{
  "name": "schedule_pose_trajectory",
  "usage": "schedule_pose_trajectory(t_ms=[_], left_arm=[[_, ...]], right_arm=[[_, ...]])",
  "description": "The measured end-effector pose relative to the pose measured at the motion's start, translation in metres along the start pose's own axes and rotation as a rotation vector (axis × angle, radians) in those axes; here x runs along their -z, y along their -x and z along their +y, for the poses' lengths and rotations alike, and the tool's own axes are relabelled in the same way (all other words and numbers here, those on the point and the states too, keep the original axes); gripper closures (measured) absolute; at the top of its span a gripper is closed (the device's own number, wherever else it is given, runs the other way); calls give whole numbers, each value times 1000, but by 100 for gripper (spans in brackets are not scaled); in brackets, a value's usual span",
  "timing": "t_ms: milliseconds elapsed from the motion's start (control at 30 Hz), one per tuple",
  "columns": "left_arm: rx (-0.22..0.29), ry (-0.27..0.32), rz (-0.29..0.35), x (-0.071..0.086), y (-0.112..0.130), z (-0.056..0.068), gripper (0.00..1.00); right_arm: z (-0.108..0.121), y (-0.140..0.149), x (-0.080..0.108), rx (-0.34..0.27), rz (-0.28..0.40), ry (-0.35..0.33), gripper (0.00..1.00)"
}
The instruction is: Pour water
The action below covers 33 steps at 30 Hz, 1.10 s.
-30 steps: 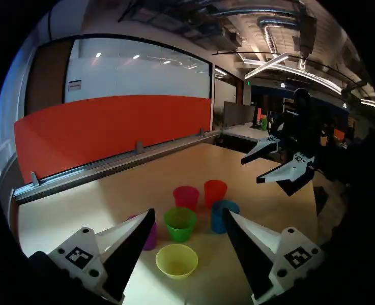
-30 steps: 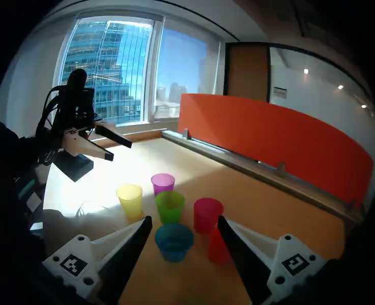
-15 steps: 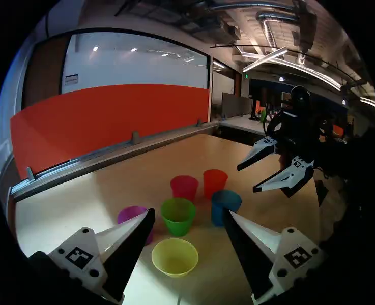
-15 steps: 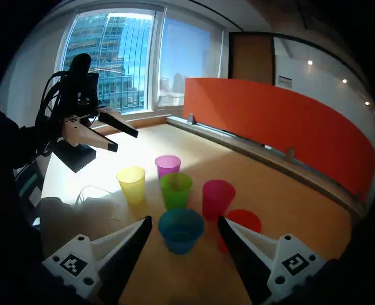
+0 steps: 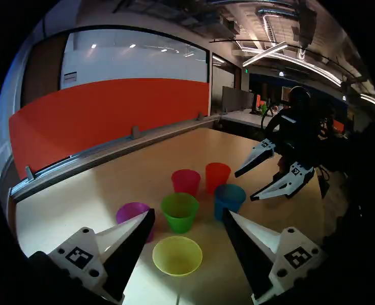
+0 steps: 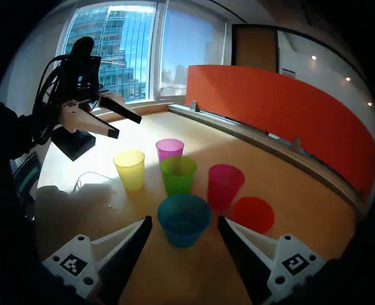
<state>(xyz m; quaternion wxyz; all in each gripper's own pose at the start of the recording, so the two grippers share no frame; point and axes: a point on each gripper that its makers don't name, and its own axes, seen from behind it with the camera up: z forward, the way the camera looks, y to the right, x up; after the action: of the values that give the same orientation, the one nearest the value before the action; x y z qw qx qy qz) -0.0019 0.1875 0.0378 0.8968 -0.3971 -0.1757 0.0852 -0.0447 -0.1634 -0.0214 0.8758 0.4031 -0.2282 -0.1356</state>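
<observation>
Orange-red panelling (image 5: pixel 111 109) runs along the far edge of a pale wooden worktop (image 5: pixel 136 178) where six plastic cups stand upright in a loose cluster.

In the left gripper view, the left gripper (image 5: pixel 187 213) is spread wide and holds nothing. The yellow cup (image 5: pixel 177 255) sits low between its fingers, with the green cup (image 5: pixel 179 211) just beyond. The purple cup (image 5: pixel 131 213) is beside the green one, and the pink cup (image 5: pixel 185 181) and red cup (image 5: pixel 217 175) stand at the back. Since a second ago the cluster has slid slightly lower and nearer in this view.

The right gripper (image 6: pixel 184 219) is also wide open and empty. In the right gripper view the blue cup (image 6: pixel 184 219) stands right between its fingertips, with clear gaps on both sides. It looks larger and closer than before, when it sat farther ahead. The red cup, earlier half hidden behind the right finger, now shows whole beside the blue one. Whether the blue cup holds water cannot be told.

From the left gripper view, the right gripper has come down and in, and its tips now hover just by the blue cup's rim.
</observation>
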Motion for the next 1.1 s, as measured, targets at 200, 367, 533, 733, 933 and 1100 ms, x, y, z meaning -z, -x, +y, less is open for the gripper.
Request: schedule_pose_trajectory(t_ms=[200,367,533,733,933,1100], left_arm=[[-10,-1,-12,-6,4,-1,3],[-16,-3,-22,-10,8,-2,3],[-13,-6,-30,-14,10,-4,3],[-10,-5,-31,-17,10,-4,3],[-16,-4,-37,-17,10,-4,3],[-21,-5,-44,-18,11,-3,3]], right_arm=[[-1,9,-12,-5,-23,-6,0],[1,14,-22,-6,-34,-4,0],[1,16,-33,-10,-38,-11,0],[-1,16,-44,-12,-38,-18,0],[0,14,-52,-15,-35,-19,0],[-1,15,-54,-15,-36,-22,6]])
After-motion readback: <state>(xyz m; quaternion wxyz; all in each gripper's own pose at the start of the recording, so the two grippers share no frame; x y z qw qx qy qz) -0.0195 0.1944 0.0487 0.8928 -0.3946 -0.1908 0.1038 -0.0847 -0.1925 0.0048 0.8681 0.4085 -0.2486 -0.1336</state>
